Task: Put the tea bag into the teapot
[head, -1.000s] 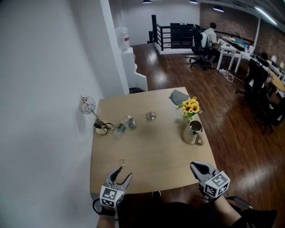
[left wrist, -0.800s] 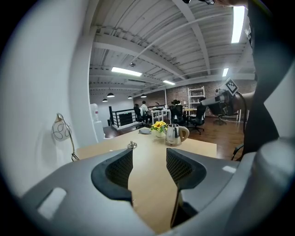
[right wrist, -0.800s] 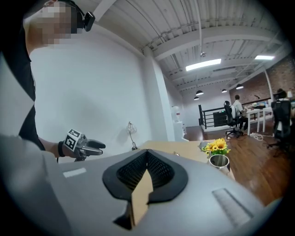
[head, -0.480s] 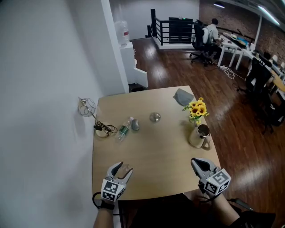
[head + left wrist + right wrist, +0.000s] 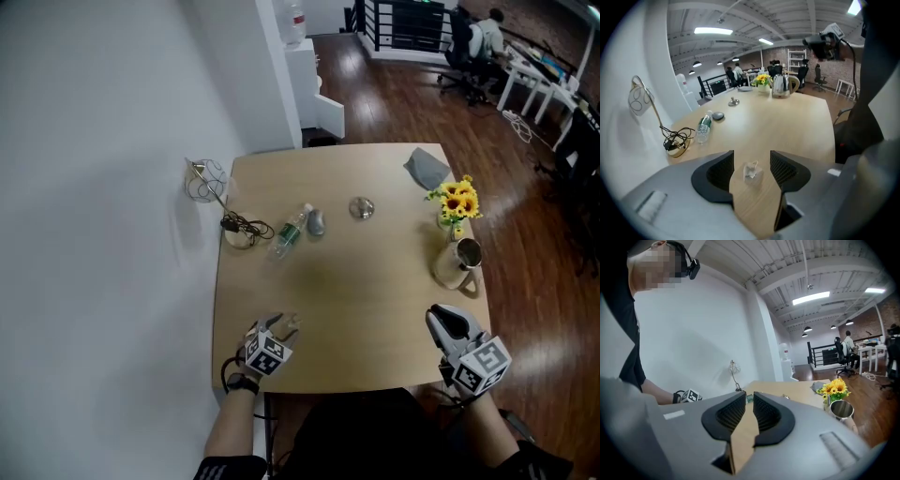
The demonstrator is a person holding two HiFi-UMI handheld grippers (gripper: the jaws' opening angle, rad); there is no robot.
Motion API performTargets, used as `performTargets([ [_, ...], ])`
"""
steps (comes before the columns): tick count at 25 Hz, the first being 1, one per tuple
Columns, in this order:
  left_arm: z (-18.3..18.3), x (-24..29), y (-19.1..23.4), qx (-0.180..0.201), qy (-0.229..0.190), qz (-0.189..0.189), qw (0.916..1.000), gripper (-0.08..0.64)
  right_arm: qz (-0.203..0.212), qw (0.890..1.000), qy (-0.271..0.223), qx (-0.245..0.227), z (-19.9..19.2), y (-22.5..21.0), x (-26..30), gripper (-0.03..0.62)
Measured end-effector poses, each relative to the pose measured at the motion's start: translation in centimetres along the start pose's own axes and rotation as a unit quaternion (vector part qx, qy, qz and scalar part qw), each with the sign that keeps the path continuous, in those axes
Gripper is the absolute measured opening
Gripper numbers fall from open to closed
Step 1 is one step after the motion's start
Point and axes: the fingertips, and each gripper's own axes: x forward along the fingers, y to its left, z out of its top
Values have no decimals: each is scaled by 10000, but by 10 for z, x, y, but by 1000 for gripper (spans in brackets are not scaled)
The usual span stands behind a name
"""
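Observation:
A small pale tea bag (image 5: 751, 170) lies on the wooden table (image 5: 347, 309) near its front left edge, also seen in the head view as the tea bag (image 5: 293, 322). My left gripper (image 5: 751, 153) straddles it, jaws opening wide, pads clear of it on both sides; in the head view the left gripper (image 5: 276, 327) sits just left of the bag. The metal teapot (image 5: 457, 265) stands lidless at the right edge, far across the table as the teapot (image 5: 783, 86). My right gripper (image 5: 448, 321) hovers at the front right, below the teapot (image 5: 842, 410); the right gripper (image 5: 749, 397) shows only a narrow slit, nothing in it.
Sunflowers (image 5: 455, 201) stand behind the teapot, a grey cloth (image 5: 427, 169) beyond them. A plastic bottle (image 5: 291, 230), a grey mouse (image 5: 316, 223) and a small round metal piece (image 5: 362, 208) lie mid-table. A coiled cable (image 5: 242, 230) and wire lamp (image 5: 208, 180) hug the wall side.
The head view has tilted down and shifted. My left gripper has moved forward over the table so the tea bag lies between its jaws. The right gripper stays at the front right.

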Motion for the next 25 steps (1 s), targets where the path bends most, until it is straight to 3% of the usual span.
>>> performTargets([
  [4, -23, 38, -1, 170, 472, -61, 9987, 227, 114, 9998, 136, -126, -2, 0, 10, 64],
  [13, -59, 72, 3, -3, 1046, -75, 9945, 106, 316, 9988, 340, -127, -8, 4, 14, 67],
  [19, -59, 73, 4, -24, 1116, 22, 9938, 0, 323, 9986, 403, -64, -12, -5, 8, 67],
  [25, -17, 59, 16, 22, 753, 380, 9964, 0, 265, 9993, 258, -72, 0, -21, -6, 67],
])
